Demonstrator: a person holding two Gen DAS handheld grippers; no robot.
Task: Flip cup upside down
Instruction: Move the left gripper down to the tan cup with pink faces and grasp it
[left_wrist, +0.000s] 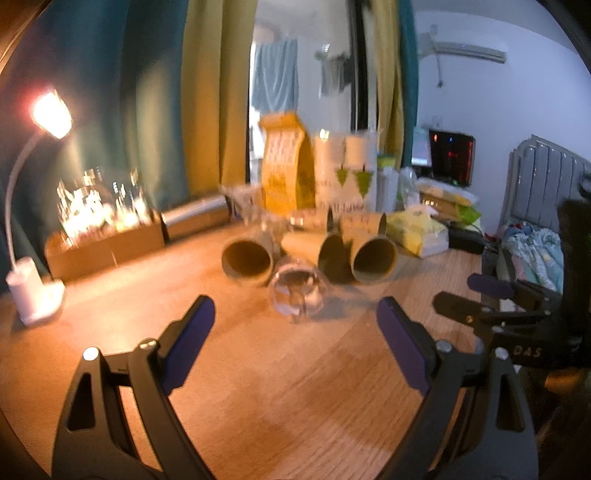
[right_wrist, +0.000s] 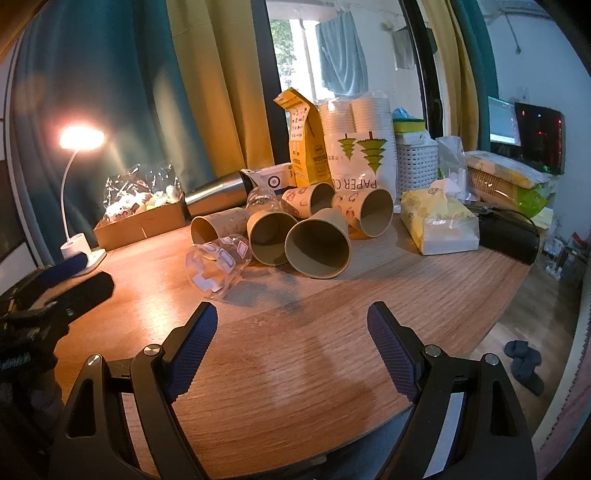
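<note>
A clear plastic cup (left_wrist: 298, 295) lies on its side on the wooden table (left_wrist: 277, 387), its mouth toward my left gripper; it also shows in the right wrist view (right_wrist: 218, 266). Behind it lie several paper cups (left_wrist: 373, 264) on their sides, which the right wrist view (right_wrist: 317, 247) shows too. My left gripper (left_wrist: 295, 314) is open and empty, a short way in front of the clear cup. My right gripper (right_wrist: 291, 321) is open and empty, over bare table in front of the cups. Each gripper shows at the edge of the other's view.
A lit desk lamp (right_wrist: 79, 206) stands at the left. A cardboard box of wrapped items (right_wrist: 142, 210), a steel bottle (right_wrist: 218, 195), a yellow bag (right_wrist: 304, 144), a paper cup pack (right_wrist: 360, 147) and tissues (right_wrist: 439, 221) line the back. The table edge (right_wrist: 498, 314) runs at the right.
</note>
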